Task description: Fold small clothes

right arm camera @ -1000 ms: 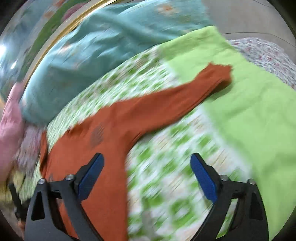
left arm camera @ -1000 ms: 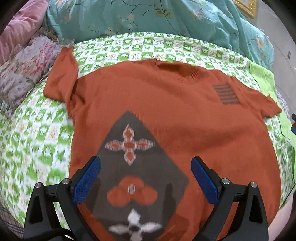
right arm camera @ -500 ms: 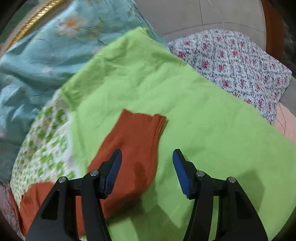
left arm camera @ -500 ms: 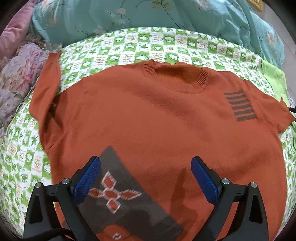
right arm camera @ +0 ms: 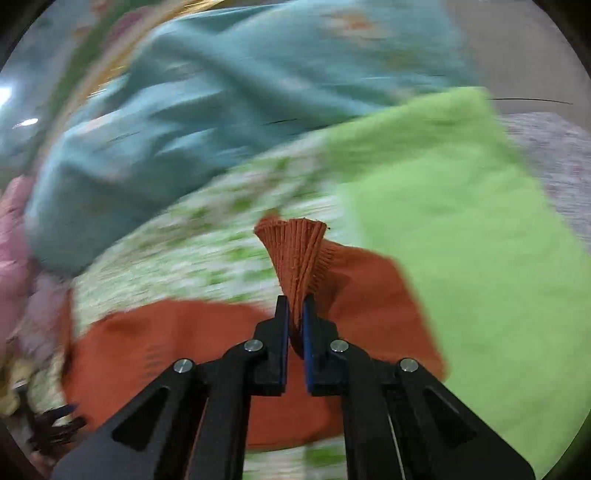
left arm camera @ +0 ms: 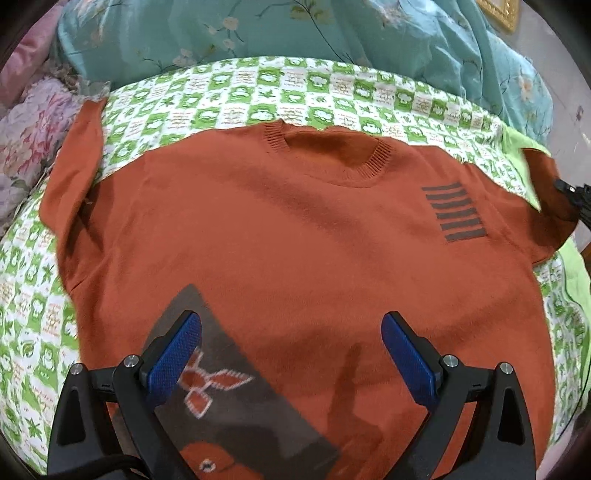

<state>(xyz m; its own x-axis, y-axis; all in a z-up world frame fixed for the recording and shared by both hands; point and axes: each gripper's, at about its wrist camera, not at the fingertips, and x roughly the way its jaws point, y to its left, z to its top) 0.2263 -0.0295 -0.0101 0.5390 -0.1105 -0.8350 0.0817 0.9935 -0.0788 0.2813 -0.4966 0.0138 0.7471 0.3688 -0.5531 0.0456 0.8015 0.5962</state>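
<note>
Right gripper pinches the orange sweater's ribbed cuff, above the blurred lime-green cloth

Sweater — rust-orange knit, ribbed collar in the same colour. Chest mark: five dark grey horizontal bars. Lower front: dark grey diamond panel with orange-and-white cross motifs. Bed sheet — white and green checks with small printed figures. Quilt: teal with pale blossom print. Cloth: plain lime green. Pillow: lilac with pink floral print. Left claw and right claw: black frames, blue pads.
</note>
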